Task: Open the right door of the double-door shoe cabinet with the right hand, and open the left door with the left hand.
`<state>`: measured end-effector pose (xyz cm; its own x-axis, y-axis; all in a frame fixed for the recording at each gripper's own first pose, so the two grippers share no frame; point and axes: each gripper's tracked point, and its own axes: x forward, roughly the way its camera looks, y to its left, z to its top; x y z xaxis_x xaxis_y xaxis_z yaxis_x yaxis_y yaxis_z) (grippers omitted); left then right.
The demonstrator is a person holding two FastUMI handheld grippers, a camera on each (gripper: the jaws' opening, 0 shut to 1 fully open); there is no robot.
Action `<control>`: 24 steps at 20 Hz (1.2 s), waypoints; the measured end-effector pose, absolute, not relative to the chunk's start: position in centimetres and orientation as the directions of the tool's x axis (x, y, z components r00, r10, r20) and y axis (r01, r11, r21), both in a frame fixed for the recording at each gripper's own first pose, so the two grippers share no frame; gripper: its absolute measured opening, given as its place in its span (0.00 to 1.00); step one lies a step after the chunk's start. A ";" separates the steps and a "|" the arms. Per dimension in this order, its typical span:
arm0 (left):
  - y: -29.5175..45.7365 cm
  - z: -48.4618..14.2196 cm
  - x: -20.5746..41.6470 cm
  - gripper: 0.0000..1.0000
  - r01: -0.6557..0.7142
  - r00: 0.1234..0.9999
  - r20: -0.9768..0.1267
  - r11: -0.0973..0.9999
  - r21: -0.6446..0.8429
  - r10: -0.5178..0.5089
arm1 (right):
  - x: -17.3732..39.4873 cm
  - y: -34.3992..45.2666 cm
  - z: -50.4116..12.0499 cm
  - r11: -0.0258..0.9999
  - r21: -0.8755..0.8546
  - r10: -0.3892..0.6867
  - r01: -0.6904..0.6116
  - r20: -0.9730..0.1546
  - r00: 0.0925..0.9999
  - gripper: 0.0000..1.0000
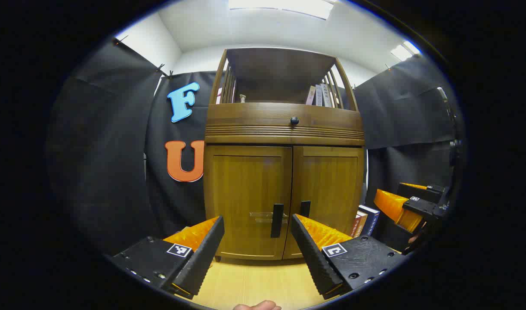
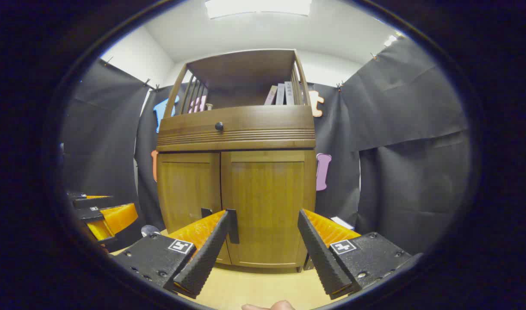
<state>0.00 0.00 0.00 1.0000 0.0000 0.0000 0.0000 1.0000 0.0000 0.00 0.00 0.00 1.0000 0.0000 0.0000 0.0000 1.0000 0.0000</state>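
In the left gripper view, we hold the left tongs spread wide with nothing between the fingers, short of the shoe cabinet. The cabinet stands on the pale wooden floor against the black cloth wall. Its left door sits shut, and that door's dark vertical handle shows in the gap between our fingers. The right door is shut too, with its own handle just beside the seam. Above the doors runs a drawer with a round knob, and books lean on the open shelf on top. More books stand on the floor beside the cabinet's right side. In the right gripper view, the right tongs are likewise wide apart and empty, in front of the closed right door.
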 end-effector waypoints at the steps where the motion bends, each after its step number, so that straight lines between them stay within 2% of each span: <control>1: -0.2 0.3 -0.1 0.94 -0.003 1.000 0.008 1.000 0.007 0.003 | -0.1 0.0 -0.1 1.000 -0.007 0.005 -0.005 0.000 1.000 0.97; 2: -0.8 0.9 0.0 0.94 0.002 1.000 0.027 1.000 0.013 -0.003 | -0.3 0.0 -0.1 1.000 -0.010 0.009 -0.009 0.002 1.000 1.00; 5: -1.1 1.6 0.1 0.94 0.000 0.998 0.061 1.000 0.008 -0.001 | -0.6 -0.4 0.0 1.000 -0.002 0.008 -0.008 0.002 1.000 0.99; 8: -0.8 1.5 0.4 0.94 0.000 0.999 0.052 1.000 -0.010 0.001 | -0.8 -0.6 0.2 1.000 0.015 0.015 -0.015 0.016 1.000 1.00; 13: 0.3 1.1 0.4 0.94 -0.032 0.999 0.043 0.999 -0.001 0.032 | 0.8 -0.8 -0.6 1.000 0.012 -0.008 0.008 -0.019 1.000 1.00; 24: 4.4 0.6 -1.0 0.94 -0.117 0.993 0.033 0.993 0.000 0.117 | 4.2 0.9 -3.1 0.999 0.036 0.028 -0.024 -0.119 0.993 1.00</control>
<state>-1.04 4.43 0.56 0.9925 0.1174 0.0329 -0.1175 0.9931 0.0001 4.23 0.89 -3.07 0.9925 0.0284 -0.1185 -0.0243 0.9991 0.0357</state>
